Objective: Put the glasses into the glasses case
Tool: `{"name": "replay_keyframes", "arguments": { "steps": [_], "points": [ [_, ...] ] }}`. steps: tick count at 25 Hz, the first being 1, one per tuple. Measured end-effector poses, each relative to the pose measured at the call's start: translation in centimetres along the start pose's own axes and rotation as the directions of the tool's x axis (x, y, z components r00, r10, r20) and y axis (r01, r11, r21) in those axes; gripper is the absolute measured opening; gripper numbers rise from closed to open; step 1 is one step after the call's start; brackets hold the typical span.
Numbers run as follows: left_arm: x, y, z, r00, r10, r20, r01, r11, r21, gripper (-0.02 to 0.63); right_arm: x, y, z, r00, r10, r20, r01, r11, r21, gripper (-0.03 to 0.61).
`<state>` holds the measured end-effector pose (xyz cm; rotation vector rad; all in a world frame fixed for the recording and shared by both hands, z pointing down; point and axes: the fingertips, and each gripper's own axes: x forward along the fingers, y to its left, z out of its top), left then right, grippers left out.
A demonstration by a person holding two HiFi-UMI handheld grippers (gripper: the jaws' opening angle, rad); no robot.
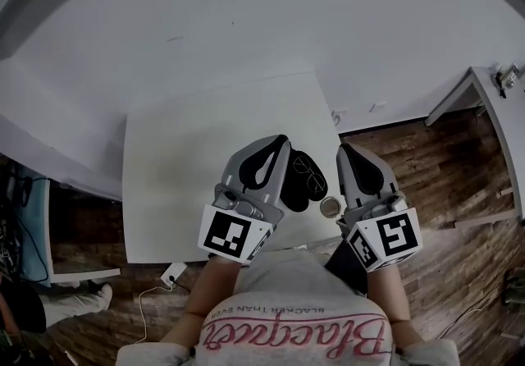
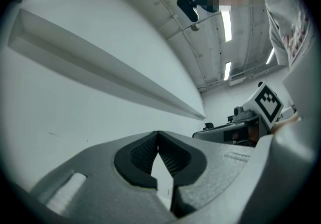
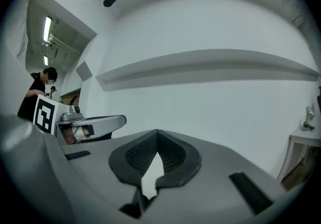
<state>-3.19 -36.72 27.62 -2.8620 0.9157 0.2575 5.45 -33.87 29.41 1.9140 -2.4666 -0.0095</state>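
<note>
One pair of glasses (image 1: 310, 172) lies on top of one black glasses case (image 1: 295, 194), near the front right edge of a white surface (image 1: 180, 184). The left claw (image 1: 281, 141) hangs over the case's left edge and hides part of it. The right claw (image 1: 345, 148) is on the other side, clear of the case. One small round object (image 1: 331, 207) sits between the case and the right claw. Both claws have their tips pressed together and grip nothing. Wooden floor (image 1: 426, 151) surrounds the surface.

The person's shirt (image 1: 289, 325) carries upside-down print: "BLACKER THAN EVER" over a large script word, seemingly "Blacquer".
</note>
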Motion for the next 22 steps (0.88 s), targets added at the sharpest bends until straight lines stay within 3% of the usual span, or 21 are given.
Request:
{"name": "replay_keyframes", "arguments": {
  "steps": [22],
  "points": [
    [-0.4,-1.1,-0.1,0.999,-0.049,-0.006,0.049,0.999,0.010,0.005,-1.6,0.5,0.3,1.000,-0.022,-0.004,0.022,0.999,-0.037,0.011]
  ]
}}
